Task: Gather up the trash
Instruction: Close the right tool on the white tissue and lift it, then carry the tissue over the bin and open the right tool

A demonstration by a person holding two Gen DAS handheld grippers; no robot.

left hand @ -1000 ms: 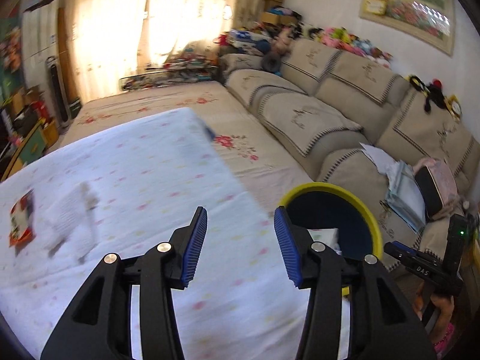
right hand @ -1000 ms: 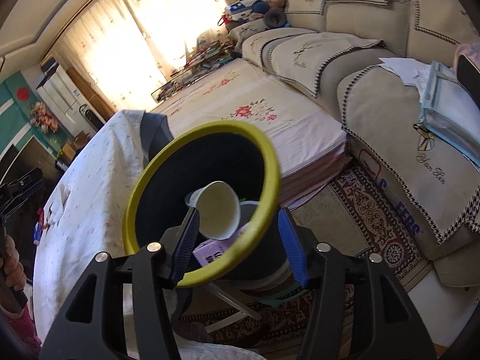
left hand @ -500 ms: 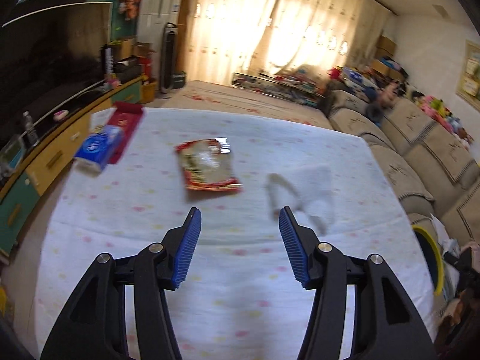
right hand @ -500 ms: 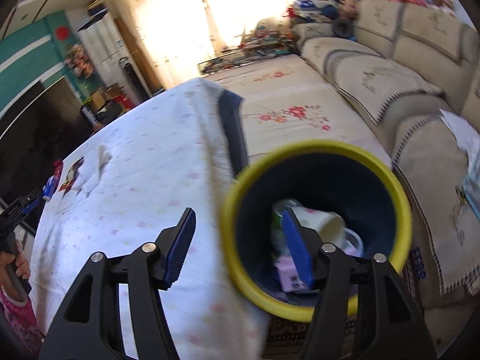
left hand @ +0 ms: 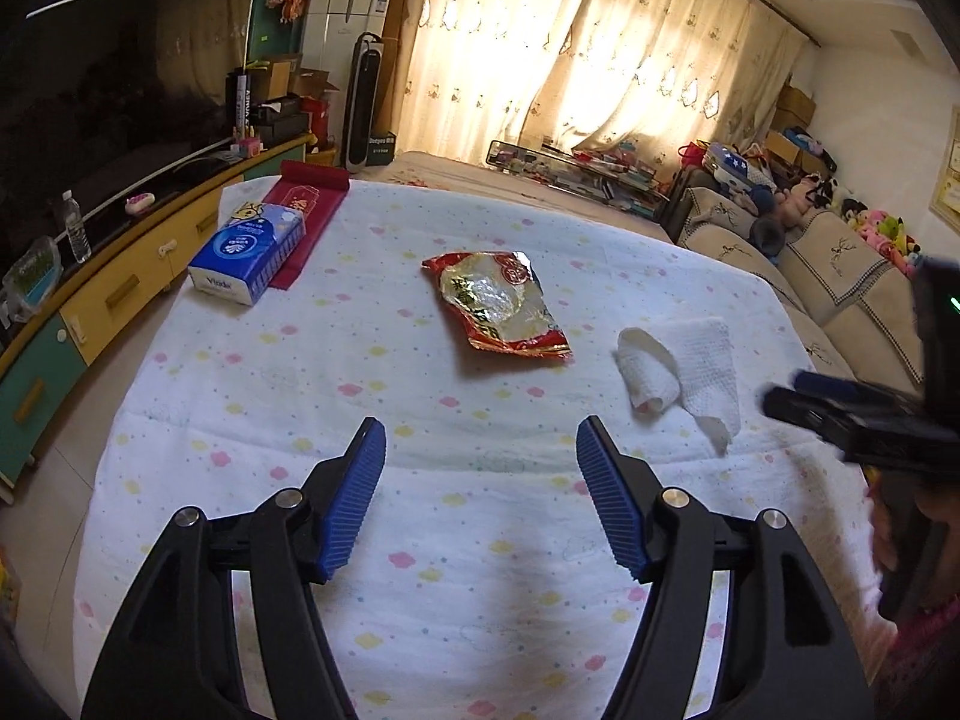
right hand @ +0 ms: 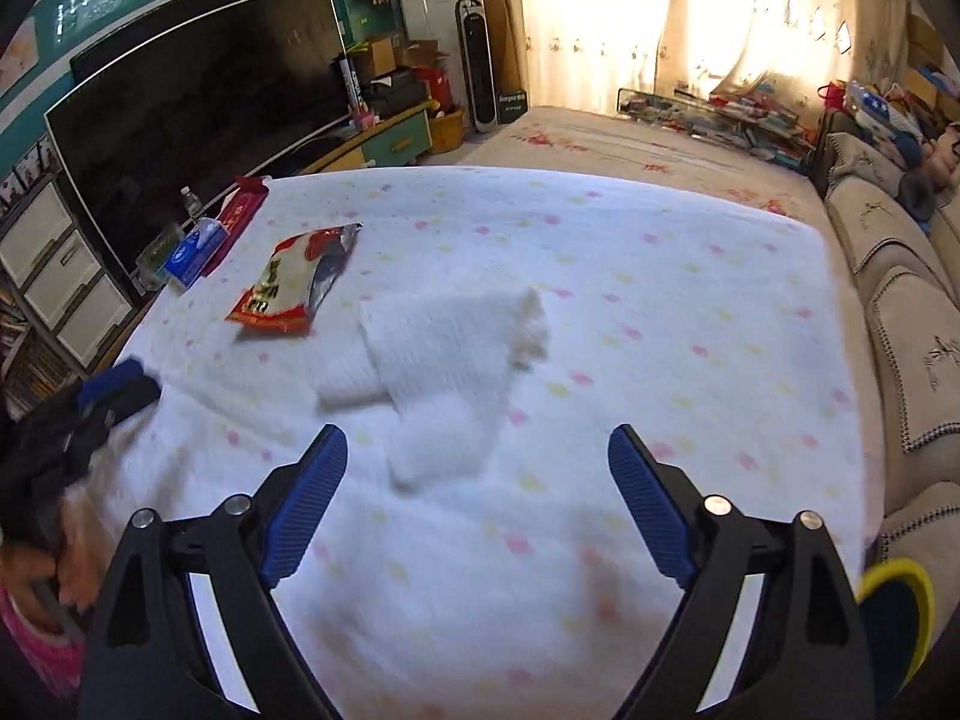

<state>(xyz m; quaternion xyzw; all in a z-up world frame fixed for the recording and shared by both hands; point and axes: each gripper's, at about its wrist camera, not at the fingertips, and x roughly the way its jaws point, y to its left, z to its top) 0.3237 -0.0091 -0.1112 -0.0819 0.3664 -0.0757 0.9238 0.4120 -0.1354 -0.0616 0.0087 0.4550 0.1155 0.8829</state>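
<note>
Left wrist view: my left gripper (left hand: 480, 450) fills the bottom of the frame, jaws opening with nothing between them. The snack wrapper (left hand: 498, 303) lies at centre, the crumpled tissue (left hand: 684, 369) to its right.

Right wrist view: my right gripper (right hand: 477, 468) is opening wide and empty; the tissue (right hand: 444, 360) lies just above it at centre, the wrapper (right hand: 294, 279) to the upper left, and the bin's (right hand: 900, 606) yellow rim shows at lower right.

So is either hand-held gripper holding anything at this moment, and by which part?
Nothing is held. The left hand-held gripper and right hand-held gripper are both empty, jaws opening above the tablecloth.
</note>
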